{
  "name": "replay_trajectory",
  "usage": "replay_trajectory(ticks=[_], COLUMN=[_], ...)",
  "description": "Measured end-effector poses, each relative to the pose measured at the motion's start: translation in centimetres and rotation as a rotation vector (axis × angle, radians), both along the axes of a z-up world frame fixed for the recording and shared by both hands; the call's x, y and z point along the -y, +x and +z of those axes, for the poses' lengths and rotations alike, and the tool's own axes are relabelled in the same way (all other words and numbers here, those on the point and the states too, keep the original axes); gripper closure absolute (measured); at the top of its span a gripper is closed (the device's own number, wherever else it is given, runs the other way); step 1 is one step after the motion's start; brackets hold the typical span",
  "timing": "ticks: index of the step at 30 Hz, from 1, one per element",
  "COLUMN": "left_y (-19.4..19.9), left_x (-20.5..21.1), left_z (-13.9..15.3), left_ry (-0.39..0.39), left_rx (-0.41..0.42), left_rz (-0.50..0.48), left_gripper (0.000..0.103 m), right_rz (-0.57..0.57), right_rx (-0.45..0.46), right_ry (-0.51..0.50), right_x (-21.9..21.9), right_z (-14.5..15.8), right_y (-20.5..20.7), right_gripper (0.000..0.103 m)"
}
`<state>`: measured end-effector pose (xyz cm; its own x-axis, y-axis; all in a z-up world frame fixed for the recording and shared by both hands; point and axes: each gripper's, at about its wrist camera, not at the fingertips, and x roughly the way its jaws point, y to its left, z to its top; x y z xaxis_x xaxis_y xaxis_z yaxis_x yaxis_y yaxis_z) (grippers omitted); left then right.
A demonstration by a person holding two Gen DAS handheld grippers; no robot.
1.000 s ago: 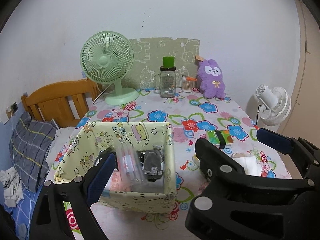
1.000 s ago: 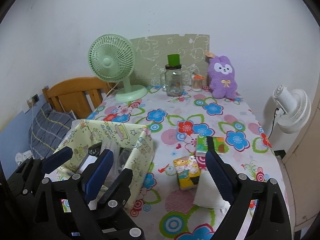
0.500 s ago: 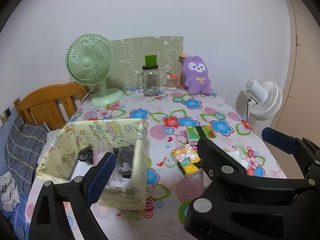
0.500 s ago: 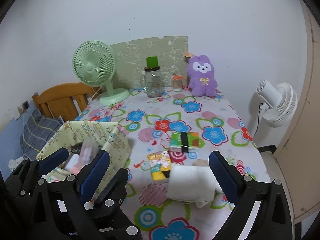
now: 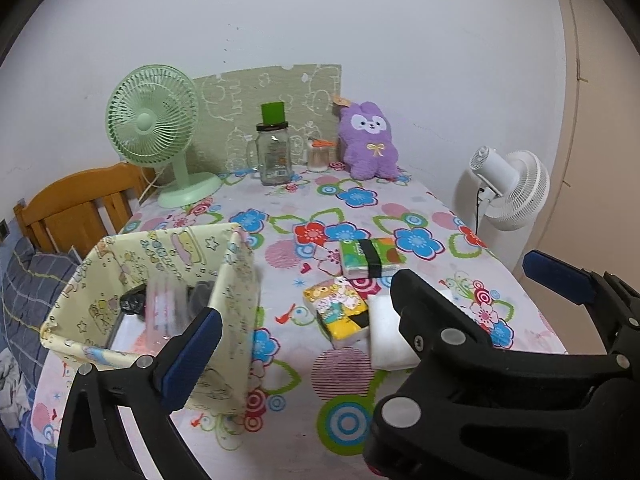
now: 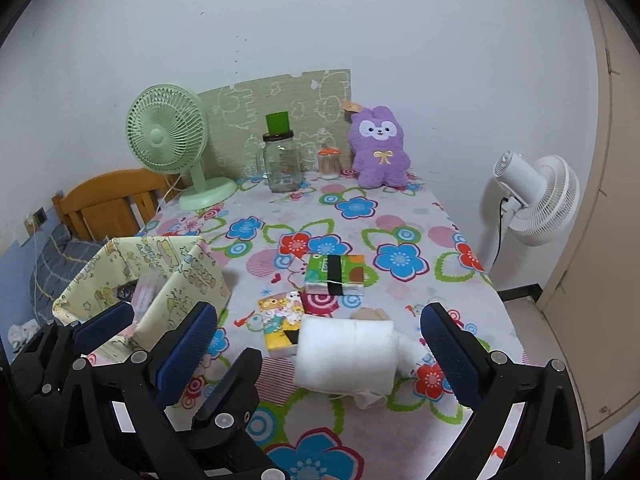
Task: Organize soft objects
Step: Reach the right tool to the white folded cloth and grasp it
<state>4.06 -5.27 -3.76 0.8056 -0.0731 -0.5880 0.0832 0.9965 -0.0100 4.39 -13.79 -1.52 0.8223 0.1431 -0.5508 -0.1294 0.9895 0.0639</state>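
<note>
**Soft white roll waits at the table's near edge**

Your right gripper (image 6: 316, 356) hangs wide open and empty around the white cloth roll (image 6: 346, 354) near the table (image 6: 404, 204) front edge. It looks light and squashy; pinch its thick middle. Left gripper (image 5: 376, 304) is open, empty, beside the fabric bin (image 5: 236, 280).

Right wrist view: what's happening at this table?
A person holds two grippers over a flowered table, sorting soft items into a yellow fabric bin at the left, which already holds a few things. Both grippers are open and empty. The right gripper faces a folded white cloth; the left gripper is beside the bin. Two tissue packs lie on the table outside the bin.
</note>
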Motion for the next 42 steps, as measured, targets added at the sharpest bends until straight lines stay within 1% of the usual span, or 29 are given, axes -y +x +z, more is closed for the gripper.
replay_trajectory(ticks=[7, 12, 17, 27, 37, 40, 42], left_y=[0.8, 1.7, 2.8, 4.4, 5.2, 5.5, 5.6], left_x=[1.6, 2.6, 3.1, 3.2, 3.0, 2.9, 2.9], left_z=[-1.2, -2.0, -3.0, -5.5, -7.1, -7.4, -7.6], left_ry=[-0.007, -0.017, -0.007, 0.017, 0.032, 0.04, 0.043], left_rx=[-0.027, -0.053, -0.091, -0.172, -0.232, -0.246, -0.255], left_rz=[-0.028, -0.04, -0.028, -0.041, -0.037, -0.038, -0.039], left_gripper=[0.0, 0.0, 0.0, 0.0, 0.001, 0.002, 0.002], right_rz=[-0.015, -0.027, -0.024, -0.009, 0.017, 0.021, 0.025], right_rx=[-0.015, -0.029, -0.061, -0.121, -0.175, -0.193, -0.205], right_ry=[-0.022, 0.002, 0.025, 0.03, 0.018, 0.015, 0.003], right_x=[1.5, 2.8, 3.6, 3.6, 2.9, 2.8, 2.6], right_z=[-1.0, -1.9, -3.0, -5.7, -7.7, -8.2, -8.5], right_y=[0.5, 1.2, 2.3, 4.2, 5.7, 6.1, 6.3], right_gripper=[0.0, 0.0, 0.0, 0.0, 0.0, 0.004, 0.013])
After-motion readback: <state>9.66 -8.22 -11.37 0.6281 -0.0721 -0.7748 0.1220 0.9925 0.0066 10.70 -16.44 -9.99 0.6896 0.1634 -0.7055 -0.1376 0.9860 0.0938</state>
